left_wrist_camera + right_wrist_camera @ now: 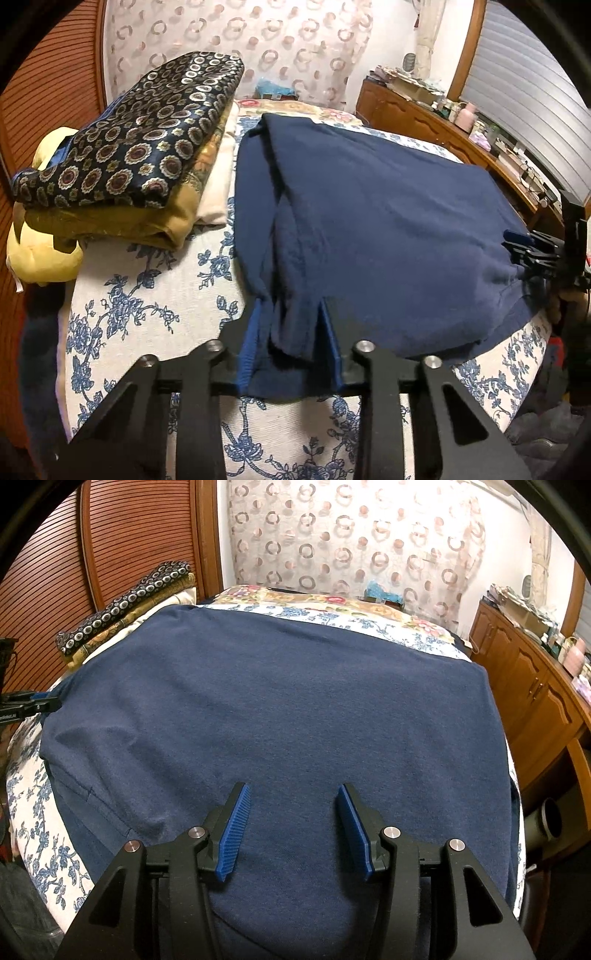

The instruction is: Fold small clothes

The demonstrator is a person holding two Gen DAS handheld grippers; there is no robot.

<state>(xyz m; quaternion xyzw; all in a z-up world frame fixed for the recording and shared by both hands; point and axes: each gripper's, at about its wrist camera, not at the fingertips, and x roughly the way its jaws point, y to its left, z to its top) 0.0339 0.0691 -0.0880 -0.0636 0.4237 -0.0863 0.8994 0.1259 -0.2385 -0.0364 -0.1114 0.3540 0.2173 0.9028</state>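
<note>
A navy blue garment (369,229) lies spread on the bed, one side folded over. It fills the right wrist view (277,709). My left gripper (290,317) is at its near left edge, with a fold of the navy cloth bunched between the blue pads (248,343). My right gripper (293,797) hovers over the garment's near part with its blue pads (236,830) wide apart and nothing between them. The right gripper also shows at the far right of the left wrist view (517,243). The left gripper shows at the left edge of the right wrist view (40,701).
The bed has a white sheet with blue flowers (147,306). A stack of folded patterned cloths (140,140) and a yellow cushion (44,254) sit at the left by a wooden headboard (110,554). A cluttered wooden dresser (535,686) stands at the right.
</note>
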